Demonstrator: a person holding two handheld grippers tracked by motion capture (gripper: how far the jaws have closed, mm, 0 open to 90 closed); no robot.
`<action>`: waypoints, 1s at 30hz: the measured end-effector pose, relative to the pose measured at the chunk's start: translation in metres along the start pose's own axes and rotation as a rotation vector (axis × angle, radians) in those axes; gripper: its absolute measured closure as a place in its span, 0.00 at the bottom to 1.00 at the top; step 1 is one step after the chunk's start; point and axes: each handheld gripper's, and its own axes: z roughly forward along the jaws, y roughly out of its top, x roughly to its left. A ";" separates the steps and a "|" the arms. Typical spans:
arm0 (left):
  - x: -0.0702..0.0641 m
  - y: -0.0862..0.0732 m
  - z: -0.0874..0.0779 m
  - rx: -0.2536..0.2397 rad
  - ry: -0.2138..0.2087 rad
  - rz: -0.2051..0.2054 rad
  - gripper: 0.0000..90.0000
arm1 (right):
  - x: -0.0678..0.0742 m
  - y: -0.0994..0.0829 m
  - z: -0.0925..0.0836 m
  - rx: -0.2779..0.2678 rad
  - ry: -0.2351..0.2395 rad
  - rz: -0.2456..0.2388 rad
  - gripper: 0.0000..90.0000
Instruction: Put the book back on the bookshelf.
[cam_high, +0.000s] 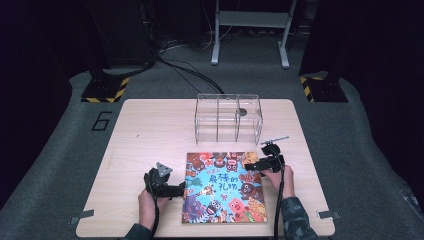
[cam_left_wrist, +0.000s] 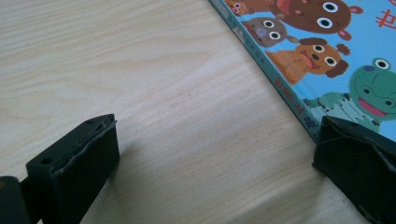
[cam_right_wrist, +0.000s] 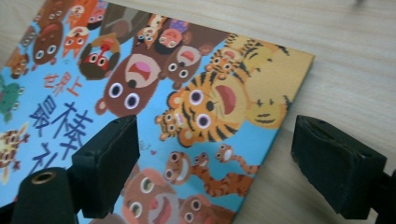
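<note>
- Picture book (cam_high: 223, 187) flat and closed on the wooden table (cam_high: 150, 130), cover up, at about 6 o'clock of the tabletop, near the front edge.
- Left gripper (cam_high: 181, 190) at 9 o'clock of the book, jaws spread wide, one over bare wood, the other at the spine edge; nothing pinched.
- Right gripper (cam_high: 248, 167) at roughly 2 o'clock of the book, jaws apart and straddling the upper right corner, one above the cover, one over the table; pads not pressing on anything.
- Judged progress: early; both tools lined up at opposite edges, no grip taken, book not lifted, opened or shifted.
- Left to do, probably: closing on an edge, then raising or turning the cover.
- Clear acrylic organizer (cam_high: 228, 118) at 12 o'clock, apart from the book's top edge; limited room for sliding that way.
- Bare wood at 9 and 3 o'clock; table edge close at 6 o'clock, so little slack there.
</note>
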 end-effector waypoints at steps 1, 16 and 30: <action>0.001 0.001 0.000 0.006 -0.003 0.009 0.00 | -0.001 0.001 0.000 -0.001 0.007 0.012 0.17; 0.000 0.003 0.003 -0.002 -0.005 0.008 0.00 | 0.006 0.010 0.003 0.053 -0.074 0.000 0.30; 0.000 0.003 0.003 -0.006 -0.003 0.003 0.00 | 0.002 0.007 -0.002 0.029 -0.032 0.092 0.39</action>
